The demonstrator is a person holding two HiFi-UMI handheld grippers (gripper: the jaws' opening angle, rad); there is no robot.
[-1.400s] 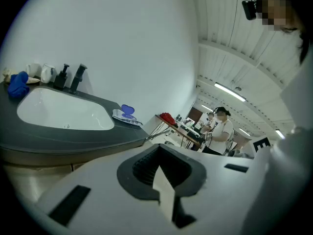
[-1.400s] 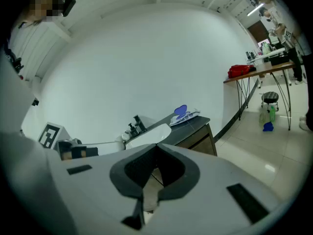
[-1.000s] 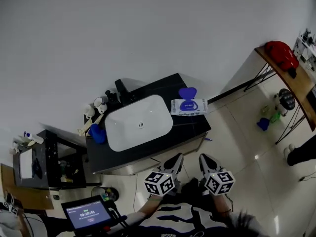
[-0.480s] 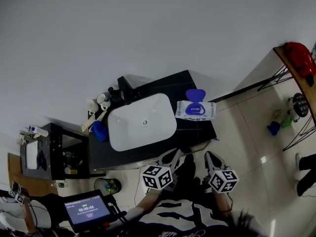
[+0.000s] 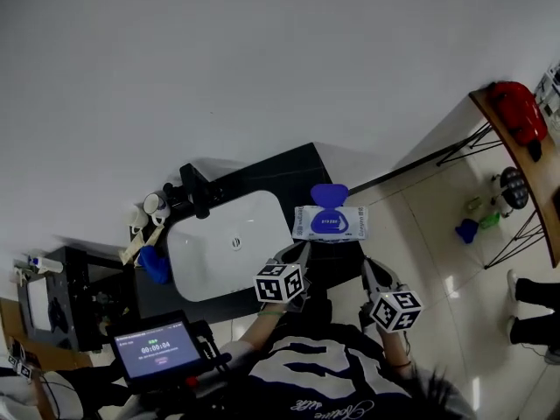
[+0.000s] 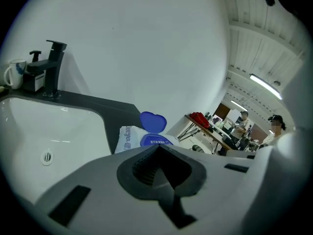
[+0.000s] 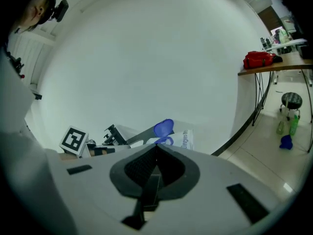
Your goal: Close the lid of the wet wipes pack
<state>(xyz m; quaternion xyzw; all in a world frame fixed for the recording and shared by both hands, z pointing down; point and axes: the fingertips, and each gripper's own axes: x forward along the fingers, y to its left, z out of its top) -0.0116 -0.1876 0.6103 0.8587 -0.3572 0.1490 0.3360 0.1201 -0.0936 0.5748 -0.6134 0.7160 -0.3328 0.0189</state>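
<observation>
Both grippers were clenched on nothing. The left gripper (image 6: 157, 147) had its jaws pressed together at the tips, and the right gripper (image 7: 156, 146) was the same. From the head view, the left one hung over the near edge of the counter (image 5: 289, 169), at the sink's (image 5: 229, 243) right corner. The right one hung to its right, near the counter's near right corner and apart from everything on it.

Just beyond the left tips the pack (image 5: 331, 223) lay flat on the right end of the counter, beside the sink and touched by neither gripper. Its blue lid (image 5: 328, 193) was open, standing up on the far side toward the wall (image 5: 262, 59). Only a strip of dark counter lay between the tips and the pack.

Further left, a black tap (image 5: 194, 186) stood at the back of the sink, with mugs (image 5: 156, 204) beside it at the left end. A lit screen (image 5: 155, 350) sat low at the left, close to the person. Well off to the right, a table (image 5: 525, 151) bore a red bag (image 5: 516, 108), and a stool (image 5: 512, 186) stood on the tiled floor (image 5: 437, 234) by it.
</observation>
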